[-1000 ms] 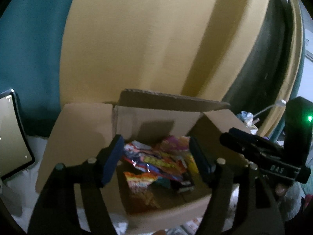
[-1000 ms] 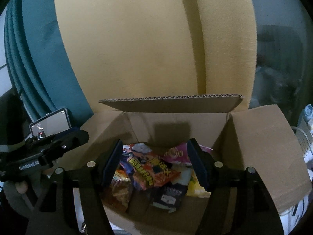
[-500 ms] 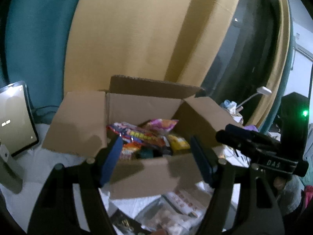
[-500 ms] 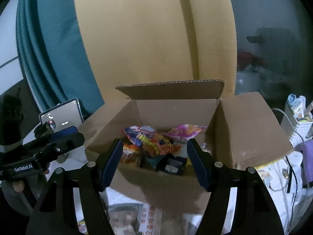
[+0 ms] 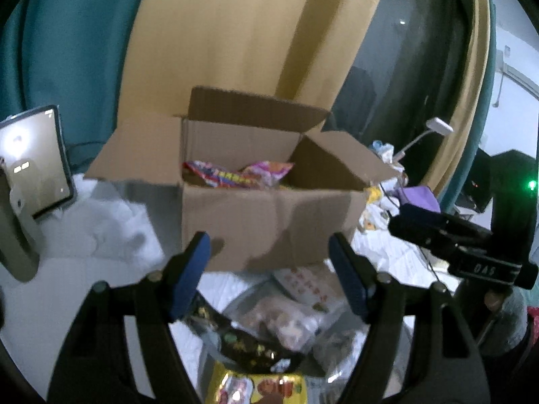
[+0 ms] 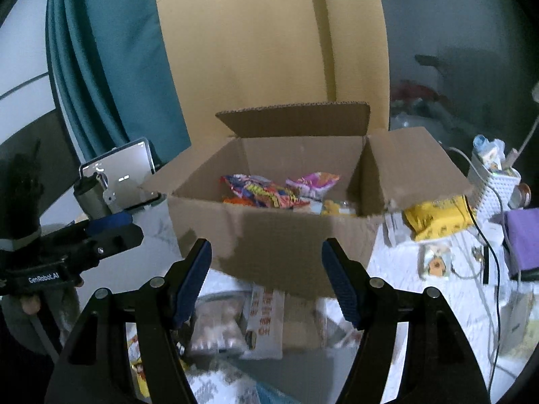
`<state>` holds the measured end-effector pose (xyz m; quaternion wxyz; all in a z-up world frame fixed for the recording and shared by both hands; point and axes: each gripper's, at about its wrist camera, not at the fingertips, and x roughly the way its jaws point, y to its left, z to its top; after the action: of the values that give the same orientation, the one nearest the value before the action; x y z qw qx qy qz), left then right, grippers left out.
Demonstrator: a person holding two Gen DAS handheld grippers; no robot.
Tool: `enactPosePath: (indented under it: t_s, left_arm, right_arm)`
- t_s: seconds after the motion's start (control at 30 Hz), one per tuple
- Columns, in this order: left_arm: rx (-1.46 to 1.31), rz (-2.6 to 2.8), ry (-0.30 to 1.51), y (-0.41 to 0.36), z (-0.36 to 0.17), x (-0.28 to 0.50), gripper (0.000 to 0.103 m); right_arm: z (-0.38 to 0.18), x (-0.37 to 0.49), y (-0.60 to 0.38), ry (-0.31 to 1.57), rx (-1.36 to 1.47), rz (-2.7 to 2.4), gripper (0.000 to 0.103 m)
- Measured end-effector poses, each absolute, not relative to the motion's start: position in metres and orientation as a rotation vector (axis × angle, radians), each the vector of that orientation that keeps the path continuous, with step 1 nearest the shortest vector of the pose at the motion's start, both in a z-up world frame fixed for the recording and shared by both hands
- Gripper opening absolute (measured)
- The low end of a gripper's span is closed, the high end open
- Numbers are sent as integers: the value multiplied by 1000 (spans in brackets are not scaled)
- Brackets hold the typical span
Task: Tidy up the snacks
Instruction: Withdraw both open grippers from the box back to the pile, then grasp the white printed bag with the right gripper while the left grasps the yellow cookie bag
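An open cardboard box [image 5: 269, 222] [image 6: 279, 245] stands on the white cloth, with several bright snack packets [image 5: 239, 175] [image 6: 269, 192] inside. Loose snack packets [image 5: 286, 323] [image 6: 235, 323] lie on the cloth in front of the box. My left gripper [image 5: 269, 276] is open and empty, hovering over the loose packets just short of the box's front wall. My right gripper [image 6: 266, 279] is likewise open and empty, above packets near the box front. Each gripper shows in the other's view: the right one [image 5: 465, 249] and the left one [image 6: 67, 252].
A phone [image 5: 33, 161] [image 6: 121, 171] stands on a holder left of the box. To the right lie a yellow packet [image 6: 438, 219], a white basket [image 6: 495, 185], a purple cloth [image 6: 525, 239] and cables. Yellow and teal curtains hang behind.
Both grippers have drawn back from above the box's inside to in front of it. The loose packets on the cloth have come into view below the fingers. Both stay open and empty.
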<state>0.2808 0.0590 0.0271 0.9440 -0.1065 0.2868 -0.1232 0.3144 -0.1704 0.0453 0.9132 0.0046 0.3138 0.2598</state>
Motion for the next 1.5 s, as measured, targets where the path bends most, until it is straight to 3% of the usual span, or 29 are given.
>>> enactPosePath:
  t_s: [0.27, 0.6, 0.73, 0.93, 1.5]
  left_arm:
    - [-239, -255, 634, 59, 3, 256, 79]
    - [-255, -240, 751, 52, -47, 230, 80]
    - [-256, -226, 814, 51, -67, 224, 95]
    - [-233, -241, 853, 43, -85, 215, 100]
    - [-12, -172, 930, 15, -105, 222, 102]
  right_arm:
    - [26, 284, -173, 674, -14, 547, 82]
    - [-7, 250, -169, 726, -49, 599, 83]
    - [-20, 239, -166, 753, -67, 626, 83]
    - [-36, 226, -159, 785, -118, 664, 88]
    - [-72, 241, -153, 871, -174, 646, 95]
